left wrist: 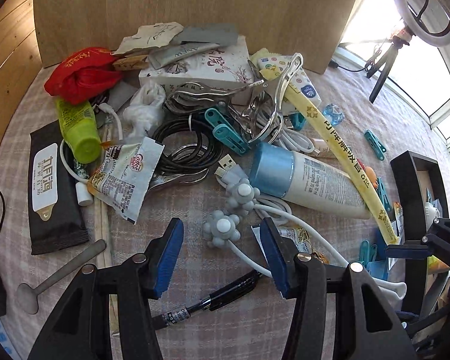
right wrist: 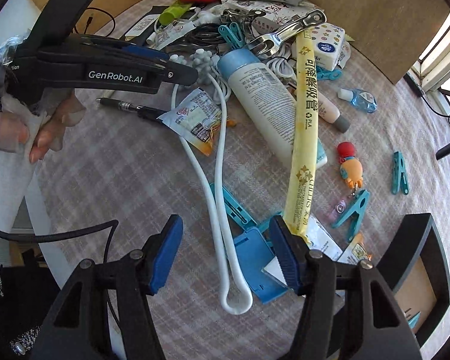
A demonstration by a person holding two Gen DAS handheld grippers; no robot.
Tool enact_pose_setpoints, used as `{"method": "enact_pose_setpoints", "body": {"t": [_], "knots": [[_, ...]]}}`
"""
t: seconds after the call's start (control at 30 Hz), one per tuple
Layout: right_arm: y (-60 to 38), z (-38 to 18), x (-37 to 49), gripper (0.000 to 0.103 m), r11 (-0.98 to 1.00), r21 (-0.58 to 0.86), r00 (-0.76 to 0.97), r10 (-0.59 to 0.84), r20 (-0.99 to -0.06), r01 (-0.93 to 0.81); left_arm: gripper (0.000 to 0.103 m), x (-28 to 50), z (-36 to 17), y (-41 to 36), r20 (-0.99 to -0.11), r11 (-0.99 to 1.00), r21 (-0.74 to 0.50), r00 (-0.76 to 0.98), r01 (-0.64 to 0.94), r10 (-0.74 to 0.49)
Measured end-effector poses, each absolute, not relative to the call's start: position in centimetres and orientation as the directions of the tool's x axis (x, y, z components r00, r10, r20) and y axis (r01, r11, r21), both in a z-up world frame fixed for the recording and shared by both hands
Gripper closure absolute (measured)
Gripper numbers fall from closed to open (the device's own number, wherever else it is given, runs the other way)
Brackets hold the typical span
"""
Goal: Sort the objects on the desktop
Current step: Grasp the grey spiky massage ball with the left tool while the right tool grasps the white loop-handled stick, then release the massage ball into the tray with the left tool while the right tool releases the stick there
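Observation:
A heap of small objects lies on the checked cloth. My left gripper [left wrist: 222, 259] is open and empty, its jaws on either side of a grey knobbed cord end [left wrist: 222, 230] on a white cord [right wrist: 217, 162]. My right gripper [right wrist: 226, 253] is open and empty above the cord's looped end and a blue plastic case [right wrist: 253, 262]. A long yellow straw packet [right wrist: 304, 126] lies across a white tube with a blue cap [right wrist: 262, 99], its near end touching my right finger. A black pen [left wrist: 213, 298] lies under my left gripper.
Teal clothes pegs [right wrist: 400, 174], an orange keychain figure [right wrist: 352, 168], metal tongs [left wrist: 225, 93], black cable coil [left wrist: 184, 145], green tube [left wrist: 79, 129], red pouch [left wrist: 81, 73] and white box [left wrist: 201, 66] crowd the cloth. A black-framed tray [right wrist: 420, 273] stands at the right. A cardboard wall [left wrist: 195, 9] closes the back.

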State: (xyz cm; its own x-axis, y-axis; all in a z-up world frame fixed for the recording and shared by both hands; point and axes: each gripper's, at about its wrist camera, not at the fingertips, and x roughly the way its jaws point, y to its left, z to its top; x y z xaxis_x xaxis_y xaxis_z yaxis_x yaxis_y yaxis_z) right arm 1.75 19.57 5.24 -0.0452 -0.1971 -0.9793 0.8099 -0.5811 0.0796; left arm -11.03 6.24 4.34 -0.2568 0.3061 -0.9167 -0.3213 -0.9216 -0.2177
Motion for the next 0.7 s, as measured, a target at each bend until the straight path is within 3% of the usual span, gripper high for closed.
{"method": "enact_pose_setpoints", "body": {"t": [0.03,0.17,0.2,0.3,0.7], "knots": [[19.4,4.8,1.7,0.044,-0.58,0.082,-0.037,-0.192,-0.981,0.811,0.055,-11.1,4.1,6.3,-0.916,-0.92,-0.226,-0.253,-0.319,0.313],[18.9,3.3,1.6,0.064,-0.576,0.073,-0.025,-0.161,-0.987,0.814,0.074,-11.5,3.8,6.1,-0.91,-0.922,-0.248,-0.255,-0.297,0.327],[18.8,3.3,1.6,0.068,-0.574,0.059,-0.037,-0.154,-0.987,0.816,0.082,-11.6,3.7,6.1,-0.911,-0.922,-0.245,-0.255,-0.3,0.325],[19.3,3.7,1.0,0.085,-0.603,0.1,-0.013,-0.18,-0.984,0.791,0.082,-11.3,4.0,6.2,-0.906,-0.922,-0.232,-0.277,-0.31,0.32],[20.8,9.0,4.3,0.089,-0.58,0.102,-0.064,-0.258,-0.964,0.808,0.082,-9.5,11.9,6.3,-0.849,-0.901,-0.218,-0.382,-0.376,0.365]]}}
